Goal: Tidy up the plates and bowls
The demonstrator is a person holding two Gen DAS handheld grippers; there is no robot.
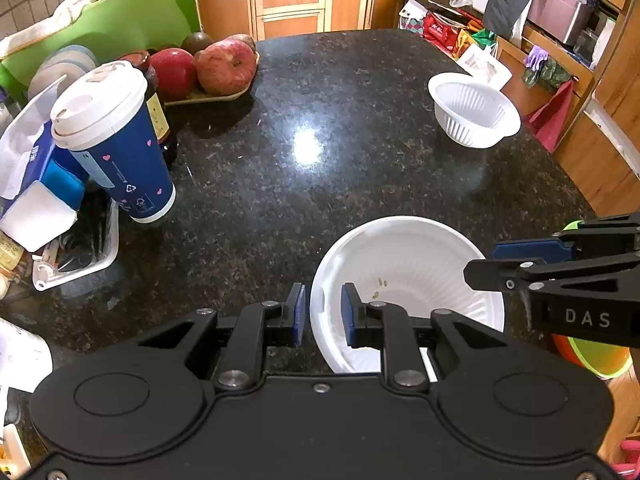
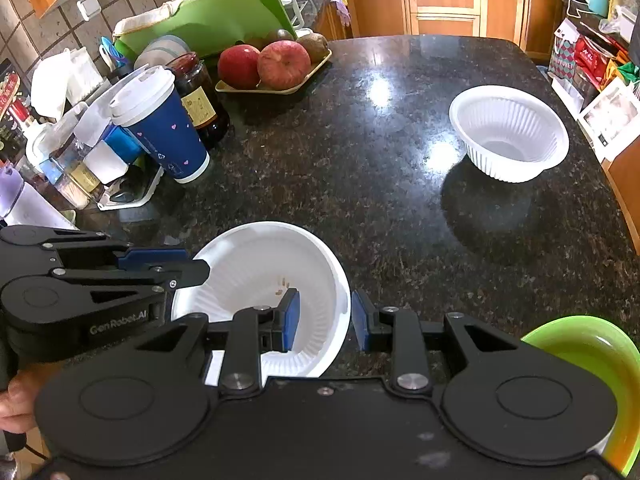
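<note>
A white ribbed plastic bowl (image 1: 404, 264) (image 2: 256, 264) sits near the front edge of the black granite counter. My left gripper (image 1: 323, 312) straddles its left rim, one pad outside and one inside, with a gap around the wall. My right gripper (image 2: 325, 320) straddles its right rim the same way, open. In the left wrist view the right gripper (image 1: 516, 264) reaches in from the right. A second white ribbed bowl (image 1: 472, 110) (image 2: 508, 132) stands at the far right of the counter. A green bowl (image 2: 592, 356) (image 1: 596, 356) sits at the near right.
At the left stand a blue paper cup with white lid (image 1: 112, 140) (image 2: 160, 124), a dark jar (image 2: 198, 96), a tray of apples (image 1: 208, 68) (image 2: 276, 68), a green cutting board (image 2: 208, 20) and cluttered containers (image 1: 60, 248). Cabinets and bags line the right side.
</note>
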